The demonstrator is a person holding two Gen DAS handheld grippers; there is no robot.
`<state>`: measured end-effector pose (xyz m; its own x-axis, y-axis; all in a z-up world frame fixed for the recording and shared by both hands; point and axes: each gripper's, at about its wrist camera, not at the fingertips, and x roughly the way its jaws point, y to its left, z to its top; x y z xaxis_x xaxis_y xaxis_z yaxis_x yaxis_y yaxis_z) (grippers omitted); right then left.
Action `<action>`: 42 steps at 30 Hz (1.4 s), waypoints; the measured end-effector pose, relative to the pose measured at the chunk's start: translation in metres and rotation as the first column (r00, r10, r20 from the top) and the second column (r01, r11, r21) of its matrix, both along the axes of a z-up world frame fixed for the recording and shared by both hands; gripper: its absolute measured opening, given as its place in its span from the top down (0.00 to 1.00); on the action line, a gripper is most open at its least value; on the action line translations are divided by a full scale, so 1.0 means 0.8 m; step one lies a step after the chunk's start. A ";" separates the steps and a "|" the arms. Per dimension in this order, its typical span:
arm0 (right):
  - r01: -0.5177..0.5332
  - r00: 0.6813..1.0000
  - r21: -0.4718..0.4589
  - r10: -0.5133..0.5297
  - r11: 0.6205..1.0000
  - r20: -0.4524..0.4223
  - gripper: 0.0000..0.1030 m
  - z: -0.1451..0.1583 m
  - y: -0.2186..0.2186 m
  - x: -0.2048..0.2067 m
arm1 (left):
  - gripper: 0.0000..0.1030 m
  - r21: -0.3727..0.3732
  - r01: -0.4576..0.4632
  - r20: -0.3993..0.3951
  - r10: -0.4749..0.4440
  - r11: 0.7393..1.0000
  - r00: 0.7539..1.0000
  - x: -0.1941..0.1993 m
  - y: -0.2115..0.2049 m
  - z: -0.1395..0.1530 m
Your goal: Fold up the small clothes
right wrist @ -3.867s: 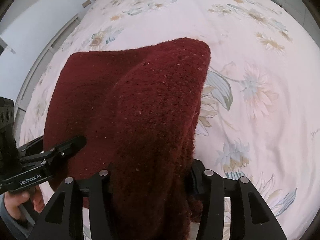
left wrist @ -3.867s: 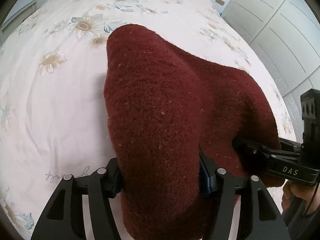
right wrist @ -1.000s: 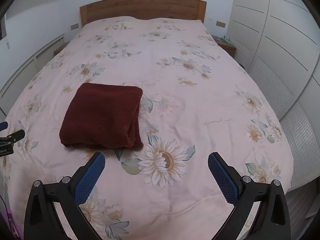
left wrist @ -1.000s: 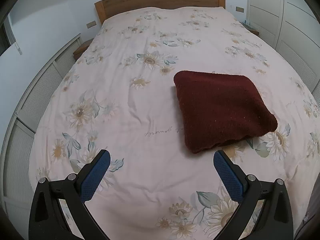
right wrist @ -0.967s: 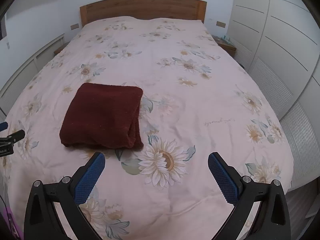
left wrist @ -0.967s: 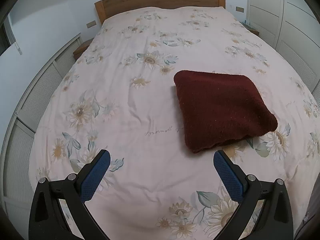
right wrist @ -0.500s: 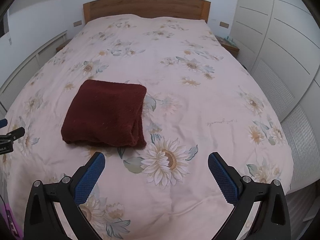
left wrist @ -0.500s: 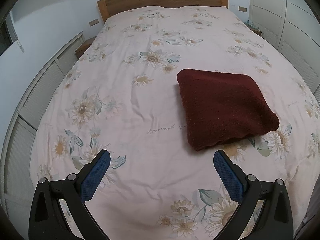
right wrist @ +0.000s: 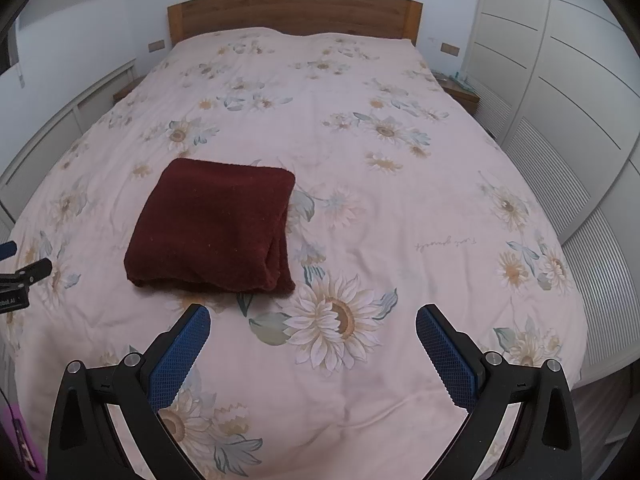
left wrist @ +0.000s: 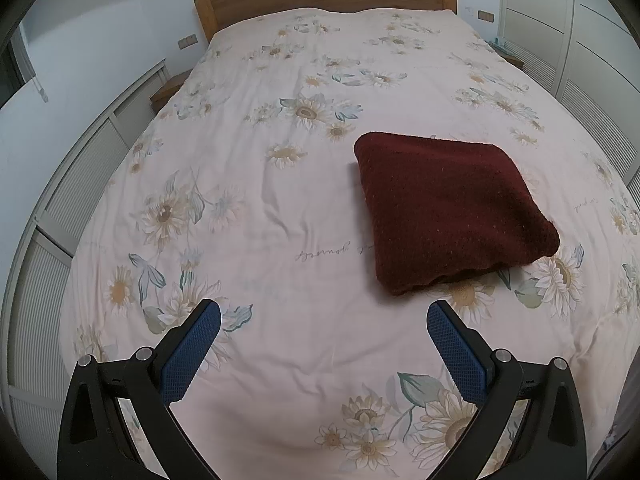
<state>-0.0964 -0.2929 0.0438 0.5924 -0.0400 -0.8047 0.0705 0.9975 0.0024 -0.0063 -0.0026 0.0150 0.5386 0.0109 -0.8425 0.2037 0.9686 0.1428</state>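
Observation:
A dark red knitted garment [left wrist: 452, 208] lies folded into a thick square on the bed; it also shows in the right wrist view [right wrist: 216, 226]. My left gripper [left wrist: 323, 318] is open and empty, held above the bedspread near and left of the garment. My right gripper [right wrist: 313, 322] is open and empty, held above the bedspread near and right of the garment. The tip of the left gripper [right wrist: 24, 272] shows at the left edge of the right wrist view.
The bed has a pale pink sunflower bedspread [left wrist: 256, 208] and a wooden headboard [right wrist: 294, 12]. White wardrobe doors [right wrist: 560, 80] stand along the right side. White louvred panels [left wrist: 60, 208] and a bedside table [left wrist: 166, 94] are on the left.
Both grippers were shut on the red garment 3.9 s ago; now they are open and drawn back from it. In the last second both views shifted slightly; the garment stays still.

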 end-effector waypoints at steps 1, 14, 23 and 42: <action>0.001 1.000 -0.001 -0.001 1.000 -0.001 0.00 0.000 0.000 0.000 | 0.01 0.000 0.001 -0.001 -0.001 1.000 1.000 0.000 0.000 0.000; -0.006 1.000 -0.002 0.006 1.000 -0.013 0.00 -0.002 -0.001 0.001 | 0.01 0.006 0.015 -0.010 -0.015 1.000 1.000 -0.004 -0.006 -0.006; -0.011 1.000 -0.003 0.011 1.000 -0.016 0.00 -0.004 0.001 0.002 | 0.01 0.008 0.015 -0.015 -0.015 1.000 1.000 -0.003 -0.006 -0.008; -0.023 1.000 -0.007 0.022 1.000 -0.022 0.00 -0.006 0.007 0.001 | 0.01 0.004 0.035 -0.024 -0.035 0.999 0.999 0.000 -0.002 -0.013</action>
